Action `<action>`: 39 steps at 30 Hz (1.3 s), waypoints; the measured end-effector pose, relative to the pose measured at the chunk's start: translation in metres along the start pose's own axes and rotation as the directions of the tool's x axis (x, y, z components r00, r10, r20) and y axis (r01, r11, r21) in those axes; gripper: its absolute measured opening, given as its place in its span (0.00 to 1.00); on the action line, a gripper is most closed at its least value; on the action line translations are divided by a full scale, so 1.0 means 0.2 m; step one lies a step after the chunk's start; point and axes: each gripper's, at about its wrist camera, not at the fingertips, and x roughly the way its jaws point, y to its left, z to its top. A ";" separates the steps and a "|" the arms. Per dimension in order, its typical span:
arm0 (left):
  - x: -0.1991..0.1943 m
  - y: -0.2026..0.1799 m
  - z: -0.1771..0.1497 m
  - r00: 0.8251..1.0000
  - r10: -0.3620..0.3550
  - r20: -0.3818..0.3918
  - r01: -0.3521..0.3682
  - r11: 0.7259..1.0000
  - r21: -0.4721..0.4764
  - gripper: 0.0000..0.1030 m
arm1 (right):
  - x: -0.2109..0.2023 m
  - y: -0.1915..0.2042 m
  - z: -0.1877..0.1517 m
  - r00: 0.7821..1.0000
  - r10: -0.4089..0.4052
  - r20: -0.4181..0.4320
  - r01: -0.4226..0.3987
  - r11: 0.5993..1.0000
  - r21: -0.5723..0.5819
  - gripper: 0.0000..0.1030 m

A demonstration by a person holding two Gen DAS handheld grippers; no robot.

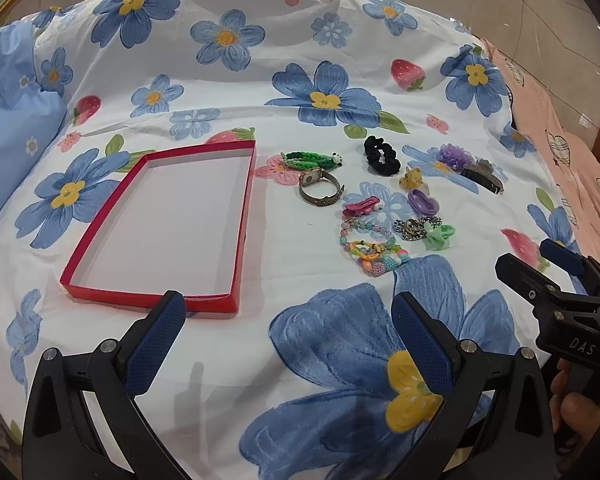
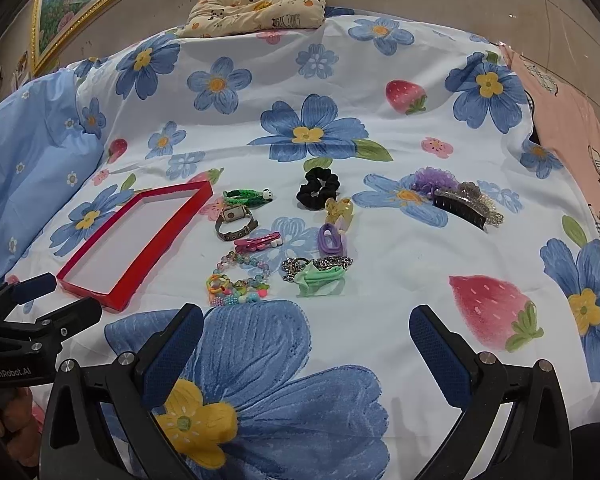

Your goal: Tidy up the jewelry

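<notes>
Lying beside one red tray [image 1: 244, 200]: one watch [image 1: 320, 188], one black scrunchie [image 1: 381, 155].

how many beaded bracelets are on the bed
2. A pastel beaded bracelet lies right of the red tray, below the pink hair clip. A multicoloured beaded bracelet touches its near side. Tangled beads there could hide another.

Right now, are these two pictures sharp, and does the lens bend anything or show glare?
Left wrist view: sharp; the fisheye bows the red box edges, corners go dark. Right wrist view: equally sharp; glare spots on the framed picture at top left, soft shadows under the right gripper.
</notes>
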 end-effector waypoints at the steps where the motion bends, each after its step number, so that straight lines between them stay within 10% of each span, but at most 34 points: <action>1: 0.00 0.00 0.00 1.000 0.000 0.000 0.000 1.000 0.000 1.00 | 0.00 0.00 0.00 1.000 0.001 0.000 -0.001 1.000 0.000 1.00; 39: -0.01 -0.02 0.02 1.000 -0.001 0.006 0.001 1.000 0.005 1.00 | -0.02 0.01 0.01 0.999 0.040 0.023 -0.040 0.999 -0.001 1.00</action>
